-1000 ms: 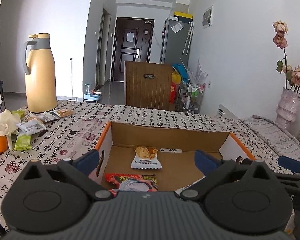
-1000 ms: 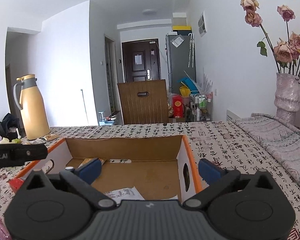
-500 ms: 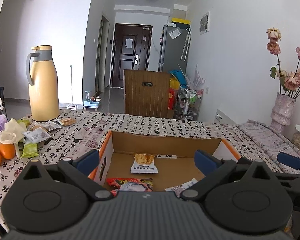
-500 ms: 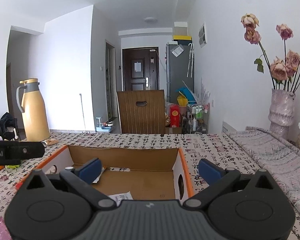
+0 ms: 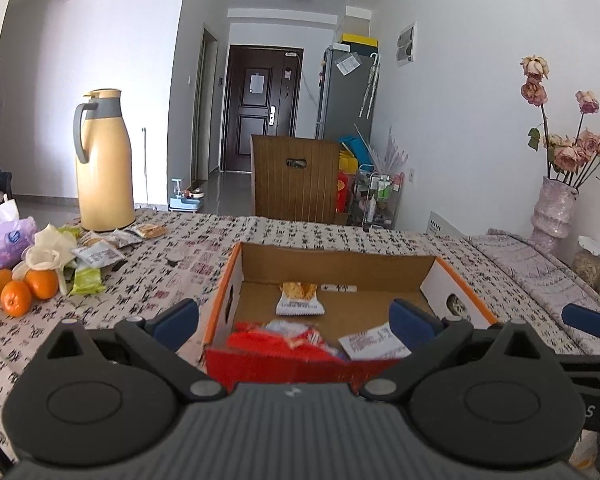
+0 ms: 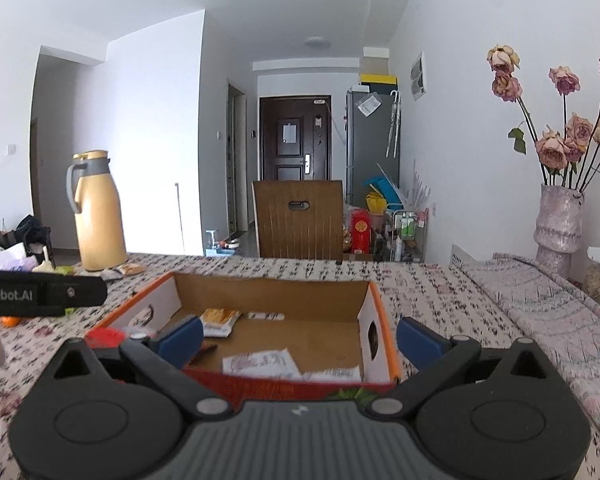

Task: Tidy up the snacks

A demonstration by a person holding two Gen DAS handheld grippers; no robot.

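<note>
Presently, left wrist view: loose snack packets (image 5: 100, 254) lie on the counter (image 5: 188, 256) at about 10 o'clock from the left tongs (image 5: 294, 318), beside the oranges (image 5: 24, 288); the cardboard box (image 5: 340, 260) sits at 12, its long axis crosswise. Left tongs spread wide, empty, nearer the packets.

Right wrist view: box at 12 of the right tongs (image 6: 298, 338), which are wide, gripping nothing; packets far off at 10.
</note>
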